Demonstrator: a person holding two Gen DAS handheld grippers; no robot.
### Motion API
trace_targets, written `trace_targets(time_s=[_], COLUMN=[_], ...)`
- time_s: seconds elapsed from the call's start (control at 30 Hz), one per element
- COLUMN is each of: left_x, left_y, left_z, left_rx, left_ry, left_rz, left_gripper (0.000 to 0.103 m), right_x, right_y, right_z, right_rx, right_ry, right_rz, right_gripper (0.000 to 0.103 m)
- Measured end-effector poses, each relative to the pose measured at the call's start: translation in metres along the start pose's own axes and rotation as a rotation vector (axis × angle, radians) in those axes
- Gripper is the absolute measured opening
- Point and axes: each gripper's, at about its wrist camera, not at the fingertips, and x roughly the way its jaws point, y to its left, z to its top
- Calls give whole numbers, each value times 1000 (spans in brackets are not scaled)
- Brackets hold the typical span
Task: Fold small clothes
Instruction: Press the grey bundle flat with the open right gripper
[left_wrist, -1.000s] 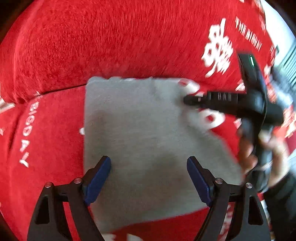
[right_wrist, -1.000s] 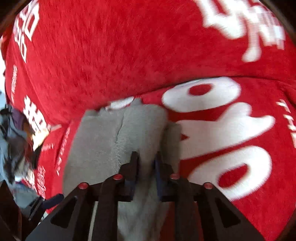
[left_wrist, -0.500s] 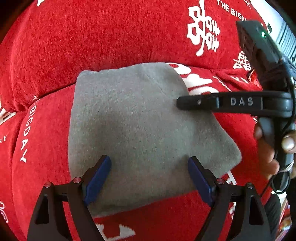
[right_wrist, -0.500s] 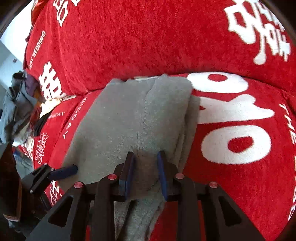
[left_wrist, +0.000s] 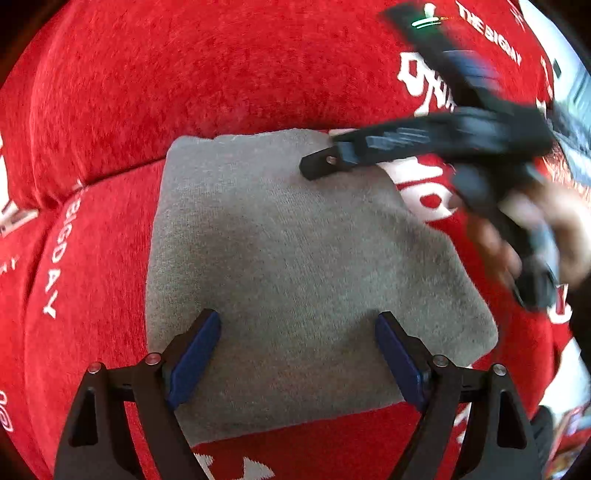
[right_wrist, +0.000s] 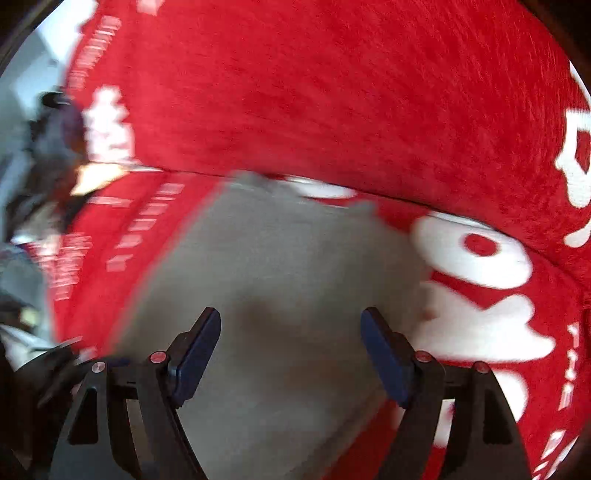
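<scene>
Grey cloth (right_wrist: 280, 295) lies released; right tongs (right_wrist: 291, 350) now opening wide.

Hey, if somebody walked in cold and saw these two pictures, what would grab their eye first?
First the bright red plush cover with white lettering, filling both views. Next the grey folded cloth lying flat in the middle of it, below the seam where the seat meets the backrest. Then the black grippers: the left gripper wide over the cloth's near edge, and the right gripper, its jaws opening with nothing pinched, blurred at the cloth's far right corner in the left view.
</scene>
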Motion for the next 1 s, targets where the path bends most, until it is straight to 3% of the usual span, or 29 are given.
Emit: trace_targets(time_s=[0.07,0.13,0.17,0.27,0.37,0.47,0.53,0.57,0.7,0.8,0.9,1.0], left_x=[2,4,4,-3,-24,-45,-52,-53,-47,-48,-46,-41], left_y=[-3,-7,-8,0,17,36,53,61,115,145,139,109], left_z=[-2,-3,-3,0,-1,-2,-1,-2,-10,-23,-23,-12], left_rx=[18,51,59,14,-82,-145,-177,-197,-350,-426,-395,-290], left_ry=[-5,-5,-6,-4,-14,-50,-59,-58,-6,9,7,-16], left_rz=[-2,24,28,-26,-138,-171,-169,-164,-126,-73,-40,16], left_gripper=[96,97,97,97,97,97,97,97,97,97,97,97], right_x=[16,19,9,-23,-62,-80,-76,-68,-37,-51,-84,-110], right_y=[-26,-48,-50,-34,-7,16,32,35,25,1,3,21], right_z=[6,8,8,-3,-26,-44,-52,-58,-83,-103,-113,-102], right_rx=[71,175,195,105,-4,-76,-103,-112,-80,42,61,32], right_ry=[19,23,-7,-91,-150,-151,-122,-93,16,10,-66,-150], right_rz=[-50,14,-11,-14,107,214,241,229,50,77,40,12], right_gripper=[82,83,83,83,83,83,83,83,83,83,83,83])
